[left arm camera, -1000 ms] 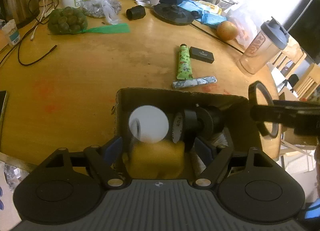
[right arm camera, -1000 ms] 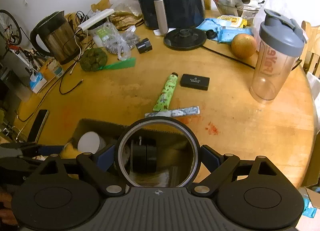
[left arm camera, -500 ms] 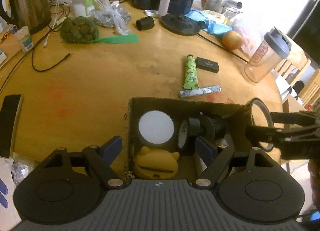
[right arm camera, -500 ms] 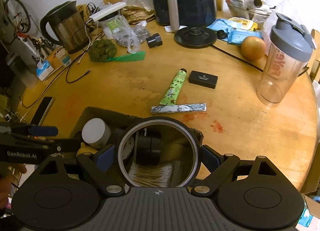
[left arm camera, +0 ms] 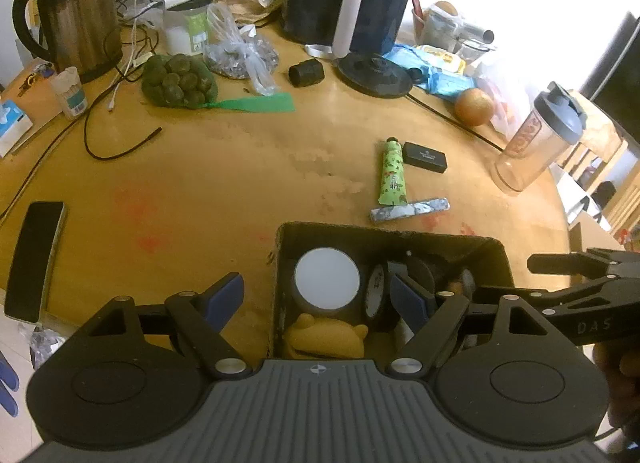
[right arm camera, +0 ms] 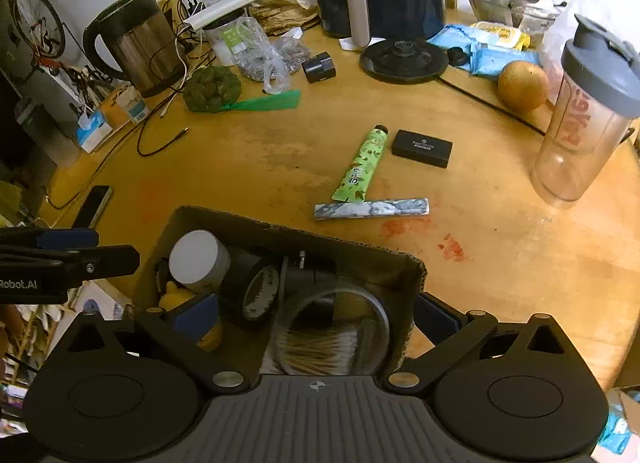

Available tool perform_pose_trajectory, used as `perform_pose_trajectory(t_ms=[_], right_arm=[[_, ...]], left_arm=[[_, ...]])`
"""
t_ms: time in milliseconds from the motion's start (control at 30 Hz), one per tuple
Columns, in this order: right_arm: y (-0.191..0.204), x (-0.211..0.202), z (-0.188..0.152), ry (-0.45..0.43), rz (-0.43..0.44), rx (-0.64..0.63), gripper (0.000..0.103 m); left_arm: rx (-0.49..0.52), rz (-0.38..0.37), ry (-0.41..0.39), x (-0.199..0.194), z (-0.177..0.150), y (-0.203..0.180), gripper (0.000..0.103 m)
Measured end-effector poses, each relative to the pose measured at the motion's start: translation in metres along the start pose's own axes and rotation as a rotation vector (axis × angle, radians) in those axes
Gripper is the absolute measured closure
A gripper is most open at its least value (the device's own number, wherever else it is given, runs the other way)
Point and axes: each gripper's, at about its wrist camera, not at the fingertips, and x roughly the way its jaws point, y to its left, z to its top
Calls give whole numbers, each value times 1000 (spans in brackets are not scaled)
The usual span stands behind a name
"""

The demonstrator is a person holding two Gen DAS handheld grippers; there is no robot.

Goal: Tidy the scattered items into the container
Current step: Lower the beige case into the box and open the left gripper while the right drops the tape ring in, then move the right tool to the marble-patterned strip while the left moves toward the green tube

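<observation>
The right gripper [right arm camera: 316, 313] is opening over the cardboard box [right arm camera: 344, 247], nothing pinched; a clear round ring [right arm camera: 334, 331] lies loose below, half hidden by its body. The left gripper [left arm camera: 318, 297] hangs spread and empty. Beyond the box lie a green tube [right arm camera: 360, 169], lettering unreadable, and a silvery foil stick [right arm camera: 372, 208].

Box [right arm camera: 352, 251] nearly full: white-lid jar [right arm camera: 198, 259], tape roll [right arm camera: 260, 295], clear tub [right arm camera: 336, 327], yellow toy [left arm camera: 324, 337] crowd it. Bare table [right arm camera: 248, 159] beyond box, wide free lane on its left half. Green tube [right arm camera: 360, 171], silver bar [right arm camera: 372, 209] & black case [right arm camera: 422, 148] lie close together. Shaker bottle [right arm camera: 588, 115] stands upright at right edge; cables [left arm camera: 116, 151] on far left.
</observation>
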Motion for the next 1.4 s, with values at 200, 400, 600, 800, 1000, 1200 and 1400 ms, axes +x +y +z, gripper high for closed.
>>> perform_pose_trajectory(t_ms=[200, 400, 600, 800, 1000, 1200, 1400], right_arm=[[-3, -4, 3, -15, -13, 7, 0], [-7, -8, 7, -27, -27, 10, 0], [-13, -9, 12, -33, -42, 12, 0], [-16, -7, 18, -31, -63, 15, 0], [-19, -2, 24, -20, -89, 4, 0], [-20, 6, 29, -6, -105, 3, 0], [-20, 15, 37, 11, -124, -5, 0]], left_arm=[[2, -2, -7, -1, 3, -2, 22], [20, -15, -14, -1, 7, -7, 22], [36, -18, -21, -1, 13, -12, 22], [46, -20, -28, -1, 21, -14, 22], [56, -23, -34, -1, 28, -15, 22], [58, -22, -32, 2, 32, -13, 22], [53, -8, -34, 6, 38, -9, 22]])
